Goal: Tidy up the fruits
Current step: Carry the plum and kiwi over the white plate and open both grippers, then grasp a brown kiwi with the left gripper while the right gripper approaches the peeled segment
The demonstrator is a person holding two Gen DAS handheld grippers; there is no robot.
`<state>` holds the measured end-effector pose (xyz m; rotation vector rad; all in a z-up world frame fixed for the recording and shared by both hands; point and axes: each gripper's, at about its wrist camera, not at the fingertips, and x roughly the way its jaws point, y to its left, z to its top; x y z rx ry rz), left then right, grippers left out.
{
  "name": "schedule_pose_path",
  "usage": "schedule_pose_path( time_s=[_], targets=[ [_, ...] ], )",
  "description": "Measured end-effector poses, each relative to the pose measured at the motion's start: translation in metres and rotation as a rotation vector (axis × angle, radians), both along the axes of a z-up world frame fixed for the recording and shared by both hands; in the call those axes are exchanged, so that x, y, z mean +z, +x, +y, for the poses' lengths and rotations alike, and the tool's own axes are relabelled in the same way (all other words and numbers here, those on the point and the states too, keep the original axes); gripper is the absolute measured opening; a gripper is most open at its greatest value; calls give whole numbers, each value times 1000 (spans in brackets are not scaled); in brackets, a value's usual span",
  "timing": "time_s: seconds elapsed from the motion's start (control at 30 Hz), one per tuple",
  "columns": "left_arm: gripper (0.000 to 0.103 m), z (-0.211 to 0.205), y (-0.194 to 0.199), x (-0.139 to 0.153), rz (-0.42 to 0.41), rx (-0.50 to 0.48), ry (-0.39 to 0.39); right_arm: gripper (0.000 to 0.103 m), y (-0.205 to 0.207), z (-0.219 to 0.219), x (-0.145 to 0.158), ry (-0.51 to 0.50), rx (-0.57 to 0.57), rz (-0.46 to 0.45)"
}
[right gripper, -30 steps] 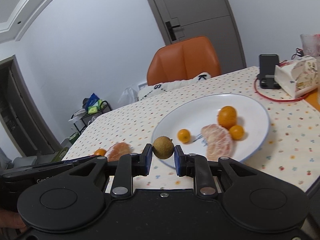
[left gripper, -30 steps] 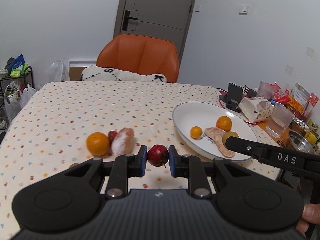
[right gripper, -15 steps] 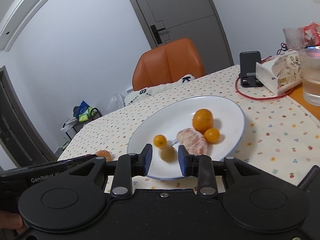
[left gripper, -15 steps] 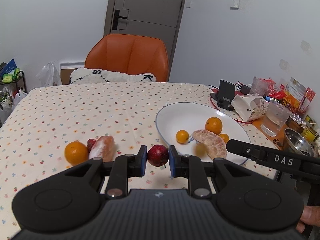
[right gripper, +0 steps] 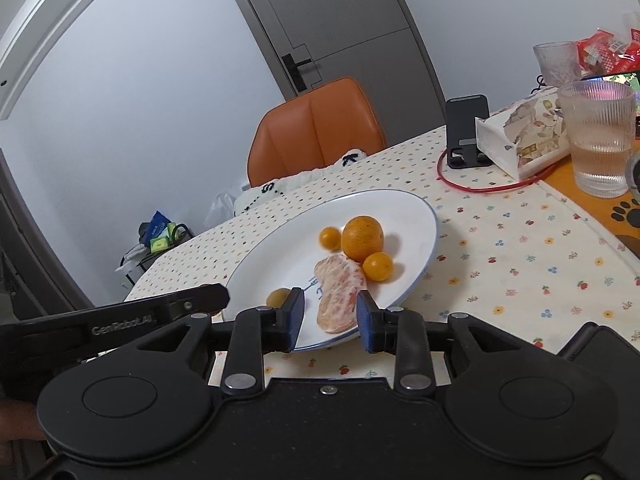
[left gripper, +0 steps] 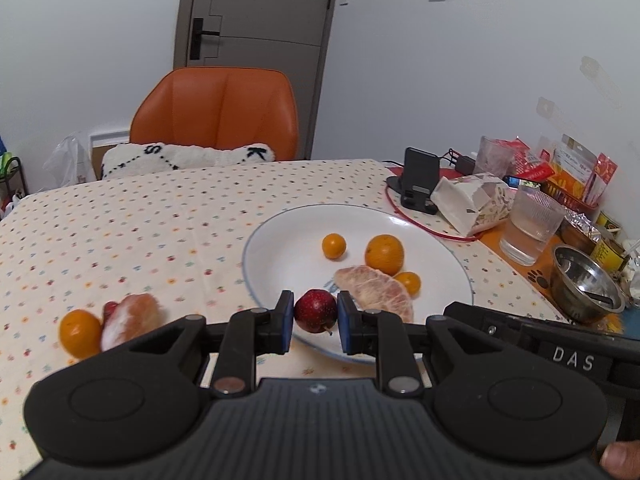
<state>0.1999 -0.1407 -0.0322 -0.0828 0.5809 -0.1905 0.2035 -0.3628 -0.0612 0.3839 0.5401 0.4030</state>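
The left gripper (left gripper: 315, 322) is clamped on a small red fruit (left gripper: 315, 311), its two blue pads pressing the round flanks near the widest part, and it hangs just above the near rim of the white plate (left gripper: 280, 240). That fruit looks light, firm and glossy, so it likely slips if squeezed off-centre; holding it across the middle, as it is held, seems the safest place, and only a gentle pinch should be needed. The right gripper (right gripper: 330, 322) stands with its jaws apart and nothing between them, poised over the near edge of the plate, where a small brown-green fruit (right gripper: 278, 297) lies just beside its left pad. On the plate also rest an orange (right gripper: 362, 238), two small kumquat-like fruits (right gripper: 330, 237) and a peeled citrus half (right gripper: 339, 292), which looks soft, moist and easily crushed, best taken along its long sides with little force. Well off to the left, on the dotted tablecloth (left gripper: 120, 216), another orange (left gripper: 79, 333), a second peeled piece (left gripper: 128, 320) touching it and a dark red fruit tucked between them are yet to be gathered; the round, stiffer orange should tolerate a firmer grip than the peeled flesh
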Motion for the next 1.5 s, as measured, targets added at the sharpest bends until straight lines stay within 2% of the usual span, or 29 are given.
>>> schedule_pose_path(
  time_s=[0.13,0.33,0.67,0.73,0.8,0.93,1.03,1.1,1.23,1.3,1.4,1.5],
  targets=[
    [21,-7,4,1,4,-7,2,31,0,-2,1,9,1,-3],
    [31,-1,3,4,14,12,9,31,-1,1,1,14,11,-2],
    [67,32,-18,10,4,109,16,40,-6,19,8,8,36,-15],
    [72,39,-22,11,1,128,17,45,-8,25,10,3,44,-20],
    [75,47,-27,12,-3,152,21,55,-9,31,12,-5,48,-28],
    [81,64,-35,12,-6,183,7,61,-12,42,15,-16,57,-39],
    [84,76,-41,12,-3,210,6,67,-13,51,17,-19,67,-44],
    [85,84,-44,12,0,221,3,75,-14,56,19,-20,71,-52],
    [87,98,-50,11,-1,257,4,85,-16,64,22,-25,76,-61],
    [88,105,-53,11,-4,271,-1,95,-17,68,23,-24,80,-64],
    [90,115,-58,11,-10,291,-9,103,-20,74,25,-30,84,-75],
    [91,124,-63,10,-13,307,-15,103,-20,81,27,-38,94,-74]
  ],
)
